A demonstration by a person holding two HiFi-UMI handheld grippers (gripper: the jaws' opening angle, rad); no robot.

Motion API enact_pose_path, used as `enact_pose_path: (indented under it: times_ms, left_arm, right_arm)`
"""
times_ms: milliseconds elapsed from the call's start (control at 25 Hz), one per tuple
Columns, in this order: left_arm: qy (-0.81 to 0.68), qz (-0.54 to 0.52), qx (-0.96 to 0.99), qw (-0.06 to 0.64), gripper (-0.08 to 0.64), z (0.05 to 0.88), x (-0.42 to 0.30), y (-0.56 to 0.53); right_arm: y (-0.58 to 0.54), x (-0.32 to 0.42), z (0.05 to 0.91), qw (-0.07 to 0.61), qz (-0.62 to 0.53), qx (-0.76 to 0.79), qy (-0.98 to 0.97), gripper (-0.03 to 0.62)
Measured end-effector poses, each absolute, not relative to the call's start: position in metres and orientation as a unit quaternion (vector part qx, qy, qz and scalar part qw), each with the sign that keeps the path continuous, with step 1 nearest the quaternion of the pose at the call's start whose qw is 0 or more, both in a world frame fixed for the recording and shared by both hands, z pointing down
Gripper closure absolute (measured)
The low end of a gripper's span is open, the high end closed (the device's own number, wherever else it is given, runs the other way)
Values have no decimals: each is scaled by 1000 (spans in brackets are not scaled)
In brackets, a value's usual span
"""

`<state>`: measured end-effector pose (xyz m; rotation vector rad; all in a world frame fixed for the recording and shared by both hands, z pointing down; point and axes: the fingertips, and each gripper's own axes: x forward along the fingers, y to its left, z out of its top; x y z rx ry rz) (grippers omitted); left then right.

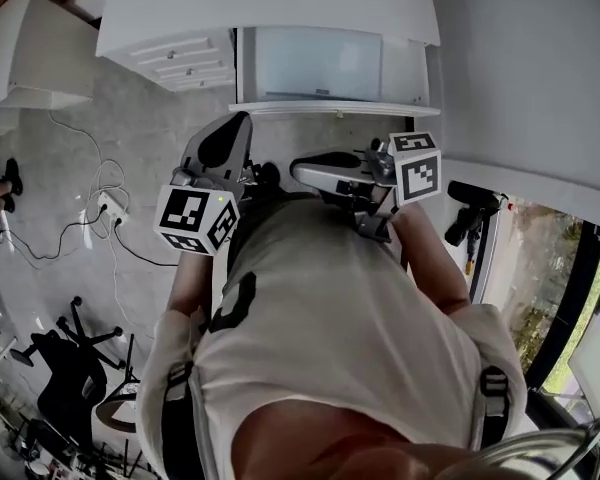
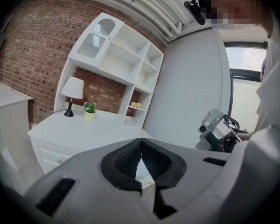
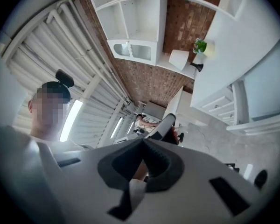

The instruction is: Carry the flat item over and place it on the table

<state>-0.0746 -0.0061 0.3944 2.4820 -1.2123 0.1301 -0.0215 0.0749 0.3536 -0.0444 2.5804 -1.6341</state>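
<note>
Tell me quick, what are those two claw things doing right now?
Left gripper: closed, holding nothing.
Right gripper: closed, holding nothing.

The table (image 1: 270, 8) runs off the top edge. The thing (image 2: 136, 105) on the shelf (image 2: 144, 108) is too small to tell.

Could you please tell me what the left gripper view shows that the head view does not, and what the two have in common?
Only the left gripper view shows the brick wall, the table lamp, the small potted plant and the white shelf unit. Only the head view shows the floor cables and the black office chair. Both show the white desk with drawers, the person's white shirt and a window.
</note>
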Motion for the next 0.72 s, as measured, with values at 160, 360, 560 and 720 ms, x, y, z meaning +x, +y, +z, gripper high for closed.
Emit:
enact_pose_path:
  times_ms: [160,360,560,720]
  left_arm:
    - [-433,60,879,193,540,403,-90,-30]
    - [-443,81,874,182,540,411,-106,-61]
    - [-450,91,869,186,540,418,-105,-72]
    - [-452,115,863,197,540,428,-89,-79]
  right_arm:
    - [41,-7,375,48,-564,-90,820,584]
    - [11,12,388,77,-582,-145,797,584]
    - [-2,13,396,60,-585,-148,795,584]
    - [-20,16,403,49,-592,-127,795,584]
